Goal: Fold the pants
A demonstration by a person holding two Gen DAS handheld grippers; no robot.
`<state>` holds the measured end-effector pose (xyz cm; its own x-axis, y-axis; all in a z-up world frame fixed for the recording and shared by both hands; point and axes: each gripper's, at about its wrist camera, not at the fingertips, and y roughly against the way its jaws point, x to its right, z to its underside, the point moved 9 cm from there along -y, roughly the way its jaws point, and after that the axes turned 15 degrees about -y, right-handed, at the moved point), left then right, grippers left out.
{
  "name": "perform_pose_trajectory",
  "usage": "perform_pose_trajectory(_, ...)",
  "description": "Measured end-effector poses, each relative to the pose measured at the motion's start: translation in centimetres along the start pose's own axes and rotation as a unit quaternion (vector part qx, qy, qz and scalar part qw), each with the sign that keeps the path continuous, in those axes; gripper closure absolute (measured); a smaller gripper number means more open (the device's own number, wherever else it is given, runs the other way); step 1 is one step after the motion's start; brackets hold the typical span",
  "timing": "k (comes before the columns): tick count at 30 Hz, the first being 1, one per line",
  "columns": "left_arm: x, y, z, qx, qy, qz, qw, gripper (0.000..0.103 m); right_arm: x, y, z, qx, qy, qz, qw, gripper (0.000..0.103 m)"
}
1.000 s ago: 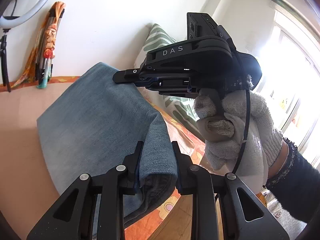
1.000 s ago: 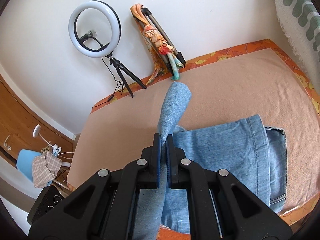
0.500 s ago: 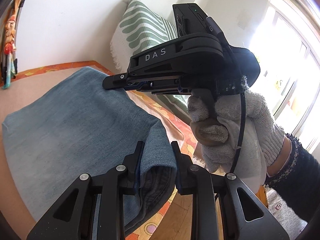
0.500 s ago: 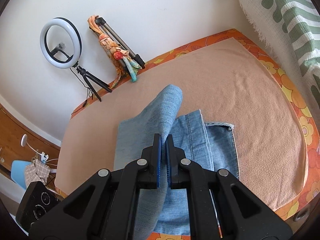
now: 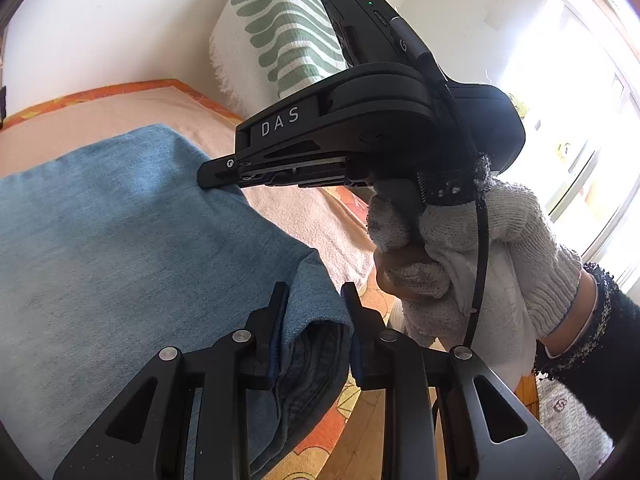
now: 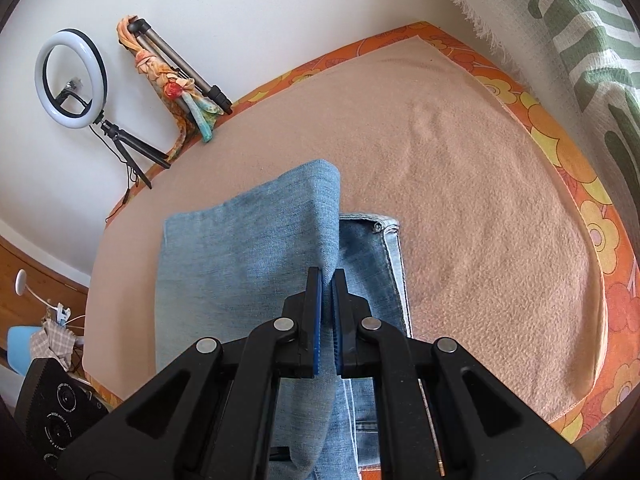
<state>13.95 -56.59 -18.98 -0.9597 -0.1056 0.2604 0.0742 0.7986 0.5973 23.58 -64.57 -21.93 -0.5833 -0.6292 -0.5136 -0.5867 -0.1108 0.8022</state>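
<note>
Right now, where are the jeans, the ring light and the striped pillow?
jeans point(image 6: 240, 248): right wrist view, on the lifted folded layer.
ring light point(image 6: 70, 78): right wrist view, on its white ring's right side.
striped pillow point(image 5: 280, 36): left wrist view, on its front face.

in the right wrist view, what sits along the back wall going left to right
white ring light on a black tripod → folded grey tripod wrapped in an orange patterned scarf → green-and-white striped fringed cushion
</note>
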Motion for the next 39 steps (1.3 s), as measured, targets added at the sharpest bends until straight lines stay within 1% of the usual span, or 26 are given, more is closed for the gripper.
perform_pose_trajectory(5, 0.0, -1.7, 0.5, -0.012, 0.011, 0.009, 0.9998, 0.079, 1.6, -1.7, 0.5, -0.013, -0.003, 0.013, 1.0, 0.098)
perform_pose_trajectory(7, -0.3, -2.6, -0.1, -0.016, 0.012, 0.009, 0.9998, 0.079, 2.0, -2.3, 0.6, -0.018, -0.002, 0.017, 1.0, 0.098)
perform_pose_trajectory(11, 0.1, -3.1, 0.1, -0.023, 0.004, 0.002, 0.9997, 0.078, 2.7, -3.4, 1.0, -0.028, -0.006, 0.022, 0.999, 0.098)
perform_pose_trajectory(12, 0.2, -3.4, 0.1, -0.025, 0.004, 0.002, 0.9997, 0.076, 2.7, -3.5, 1.0, -0.028, -0.01, 0.021, 0.999, 0.098)
perform_pose_trajectory(13, 0.4, -3.4, 0.3, -0.028, 0.004, 0.006, 0.9996, 0.071, 2.7, -3.5, 1.0, -0.028, -0.012, 0.021, 0.999, 0.098)
perform_pose_trajectory(14, 0.3, -3.3, 0.2, -0.031, 0.006, 0.01, 0.9994, 0.07, 2.7, -3.4, 1.0, -0.026, -0.015, 0.021, 0.999, 0.097)
perform_pose_trajectory(17, 0.5, -3.4, -0.1, -0.03, 0.01, 0.011, 0.9994, 0.07, 2.8, -2.1, 0.6, -0.016, -0.035, 0.007, 0.999, 0.092)
perform_pose_trajectory(18, 0.8, -3.4, -0.2, -0.032, 0.006, 0.009, 0.9994, 0.07, 2.9, -1.4, 0.5, -0.01, -0.041, 0.002, 0.999, 0.092)
perform_pose_trajectory(22, 2.7, -2.9, -0.2, -0.046, -0.032, 0.002, 0.9984, 0.062, 3.1, 2.0, -0.2, 0.02, -0.056, -0.009, 0.998, 0.092)
perform_pose_trajectory(24, 3.4, -2.2, -0.3, -0.047, -0.043, -0.003, 0.9979, 0.062, 3.2, 3.7, -0.3, 0.033, -0.065, -0.016, 0.997, 0.089)
perform_pose_trajectory(28, 3.5, 0.0, -1.1, -0.036, -0.037, -0.017, 0.9985, 0.062, 2.7, 6.7, 0.4, 0.054, -0.06, -0.019, 0.997, 0.075)
perform_pose_trajectory(30, 3.4, 1.5, -1.1, -0.035, -0.05, -0.041, 0.9973, 0.062, 2.3, 8.1, 1.0, 0.07, -0.054, -0.018, 0.996, 0.074)
perform_pose_trajectory(32, 3.9, 3.2, -1.4, -0.027, -0.063, -0.061, 0.9957, 0.057, 1.6, 9.1, 1.7, 0.079, -0.049, -0.028, 0.995, 0.073)
perform_pose_trajectory(33, 3.6, 3.5, -1.7, -0.022, -0.068, -0.071, 0.9949, 0.05, 1.3, 9.6, 2.0, 0.081, -0.047, -0.032, 0.995, 0.073)
perform_pose_trajectory(34, 3.6, 4.3, -2.1, -0.017, -0.072, -0.08, 0.994, 0.046, 0.9, 9.9, 2.4, 0.082, -0.044, -0.034, 0.995, 0.073)
perform_pose_trajectory(36, 3.8, 5.6, -3.0, -0.006, -0.081, -0.095, 0.9921, 0.045, 0.1, 10.5, 3.0, 0.084, -0.031, -0.034, 0.995, 0.069)
perform_pose_trajectory(37, 3.7, 6.2, -3.1, -0.001, -0.087, -0.103, 0.9909, 0.043, -0.3, 10.8, 3.2, 0.084, -0.023, -0.032, 0.996, 0.063)
perform_pose_trajectory(38, 3.5, 7.1, -3.1, 0.005, -0.092, -0.11, 0.9896, 0.038, -0.7, 11.0, 3.4, 0.085, -0.014, -0.03, 0.996, 0.055)
perform_pose_trajectory(39, 3.7, 7.4, -3.2, 0.01, -0.097, -0.117, 0.9883, 0.035, -1.0, 11.3, 3.7, 0.086, -0.006, -0.028, 0.996, 0.051)
